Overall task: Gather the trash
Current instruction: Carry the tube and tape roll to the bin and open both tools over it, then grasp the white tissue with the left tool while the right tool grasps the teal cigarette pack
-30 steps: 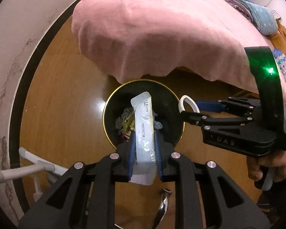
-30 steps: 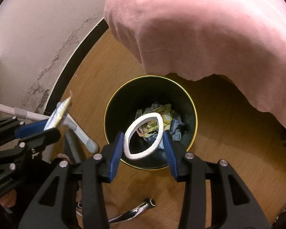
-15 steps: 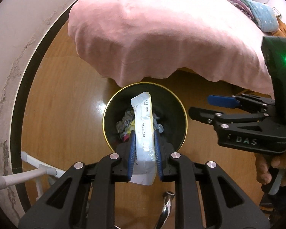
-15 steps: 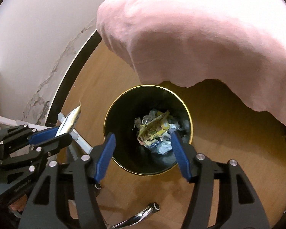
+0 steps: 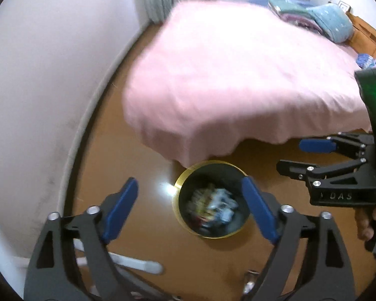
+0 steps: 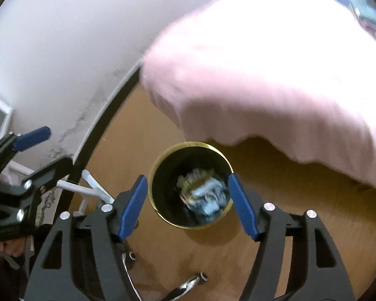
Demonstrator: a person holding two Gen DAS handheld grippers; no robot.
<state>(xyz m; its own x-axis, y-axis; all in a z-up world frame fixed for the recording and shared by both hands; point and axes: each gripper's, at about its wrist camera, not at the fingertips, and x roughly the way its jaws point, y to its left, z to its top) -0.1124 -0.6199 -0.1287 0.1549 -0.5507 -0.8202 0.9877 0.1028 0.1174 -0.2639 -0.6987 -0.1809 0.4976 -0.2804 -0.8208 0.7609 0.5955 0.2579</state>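
While both tools hang above the wooden floor, left gripper (image 5: pixel 190 210) and right gripper (image 6: pixel 188 203) are spread wide, empty; trash (image 6: pixel 203 195) lies inside the gold-rimmed bin (image 6: pixel 160 160) near the pink bedspread (image 5: pixel 238 75).

light: dim, warm indoor | glare: floor (image 5: pixel 166 188) | blur: motion, both views | edges: fisheye-bent, dark vignette

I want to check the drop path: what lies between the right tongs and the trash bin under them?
Nothing, as seen in the right wrist view: the open, empty right tongs frame the black, gold-rimmed trash bin directly, with crumpled trash inside it.
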